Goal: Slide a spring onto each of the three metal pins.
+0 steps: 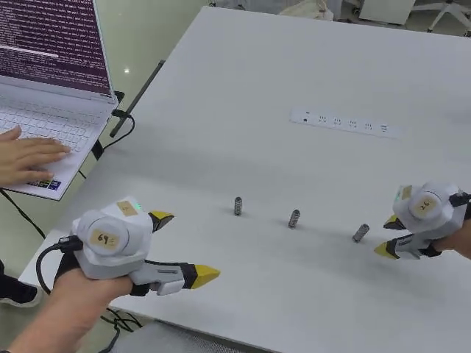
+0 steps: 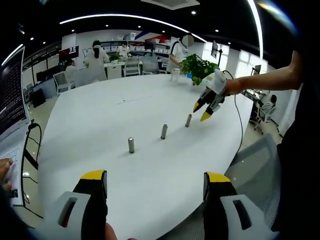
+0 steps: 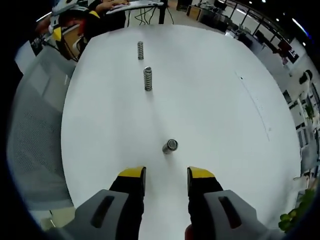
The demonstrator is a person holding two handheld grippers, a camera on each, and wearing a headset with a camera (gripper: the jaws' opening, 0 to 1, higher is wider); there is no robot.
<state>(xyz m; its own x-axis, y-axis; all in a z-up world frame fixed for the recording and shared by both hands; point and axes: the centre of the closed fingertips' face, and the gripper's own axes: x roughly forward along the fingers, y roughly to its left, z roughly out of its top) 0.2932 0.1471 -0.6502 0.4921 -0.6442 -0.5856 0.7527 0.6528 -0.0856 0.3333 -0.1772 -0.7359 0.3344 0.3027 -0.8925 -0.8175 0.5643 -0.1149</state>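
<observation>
In the head view, three springs stand in a row on the table (image 1: 221,110): the middle spring (image 1: 294,218), the left spring (image 1: 238,206) on its laptop side, and the right spring (image 1: 360,233) on its other side. My left claw (image 1: 190,246) hangs well apart from the middle spring, beyond the left spring, jaws spread and empty. My right claw (image 1: 383,237) sits just beside the right spring, also released, holding nothing.

In the left gripper view, my left claw (image 2: 155,177) gapes wide with bare table between the jaws. The left spring (image 2: 131,145) is nearest, the middle spring (image 2: 164,131) behind it, the right spring (image 2: 188,120) farthest, with my right claw (image 2: 204,109) just past it.

In the right gripper view, my right claw (image 3: 164,175) is parted, and the right spring (image 3: 170,146) stands just ahead of the tips, untouched. The middle spring (image 3: 148,78) and left spring (image 3: 140,50) line up beyond.

I cannot make out the pins inside the coils, but all three springs stand up on their own and I see no loose spring lying around. I judge the task finished or nearly so, with at most a check of the right spring's seating left.
</observation>
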